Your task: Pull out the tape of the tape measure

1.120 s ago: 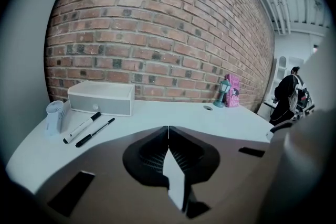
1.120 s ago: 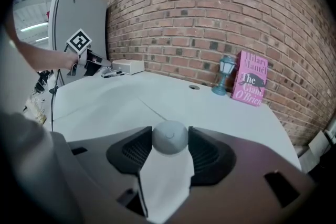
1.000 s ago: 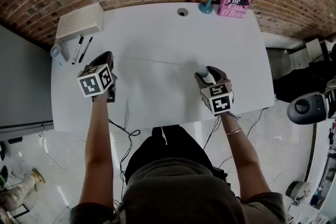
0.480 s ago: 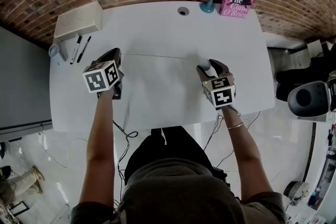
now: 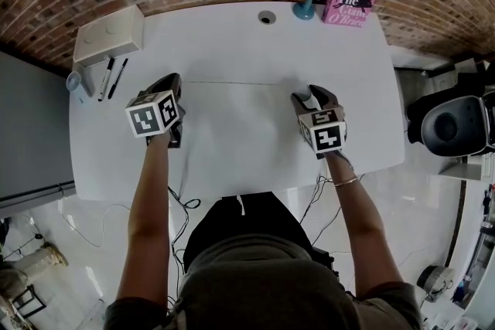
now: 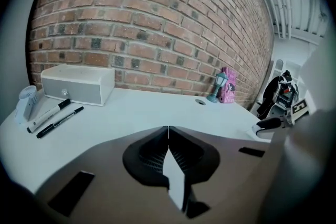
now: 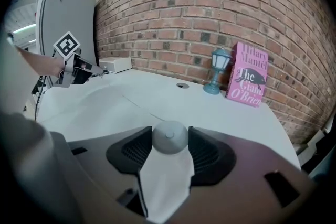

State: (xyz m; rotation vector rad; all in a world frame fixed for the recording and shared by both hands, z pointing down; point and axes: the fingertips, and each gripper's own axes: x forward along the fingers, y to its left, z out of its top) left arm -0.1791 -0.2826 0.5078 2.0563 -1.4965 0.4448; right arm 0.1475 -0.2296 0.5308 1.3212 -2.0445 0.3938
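The right hand-held gripper (image 5: 311, 94) grasps the round grey tape measure (image 7: 169, 137) between its pads, low over the white desk (image 5: 232, 35). The left hand-held gripper (image 6: 168, 134) is clenched on the end of the tape (image 5: 240, 84). The thin tape runs straight from one gripper to the other, across the middle of the desk.

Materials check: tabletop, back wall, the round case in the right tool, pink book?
Tabletop: smooth, uniform white with a soft sheen; laminate or painted board, can't tell which.
Back wall: rough red-brown brick with pale mortar joints.
Tape measure case: pale grey smooth dome with a moulded centre button; likely plastic.
Book: pink printed cover, paper or card.
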